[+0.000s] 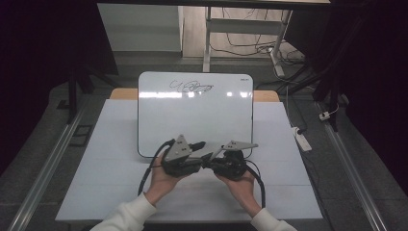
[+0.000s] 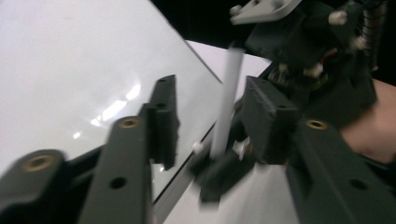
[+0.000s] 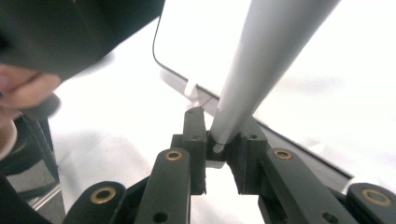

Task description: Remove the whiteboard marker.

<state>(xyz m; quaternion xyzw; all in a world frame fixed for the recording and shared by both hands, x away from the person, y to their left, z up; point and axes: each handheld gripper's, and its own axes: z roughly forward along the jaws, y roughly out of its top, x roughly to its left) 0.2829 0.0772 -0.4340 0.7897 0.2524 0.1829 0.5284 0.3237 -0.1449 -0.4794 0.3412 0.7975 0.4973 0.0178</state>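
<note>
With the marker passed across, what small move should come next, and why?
Probably draw the left gripper back. Its jaws stand open around the marker, while the right gripper is clamped on the marker's end, and the whiteboard with its scribble lies just ahead.

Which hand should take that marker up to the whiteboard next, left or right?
Right, probably. The right gripper is clamped on the marker, which points toward the whiteboard. The left gripper stands open beside it, its pads not touching the marker.

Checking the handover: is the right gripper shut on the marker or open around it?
Shut on it. In the right gripper view, the right gripper has both jaws pressed against the end of the grey marker.
</note>
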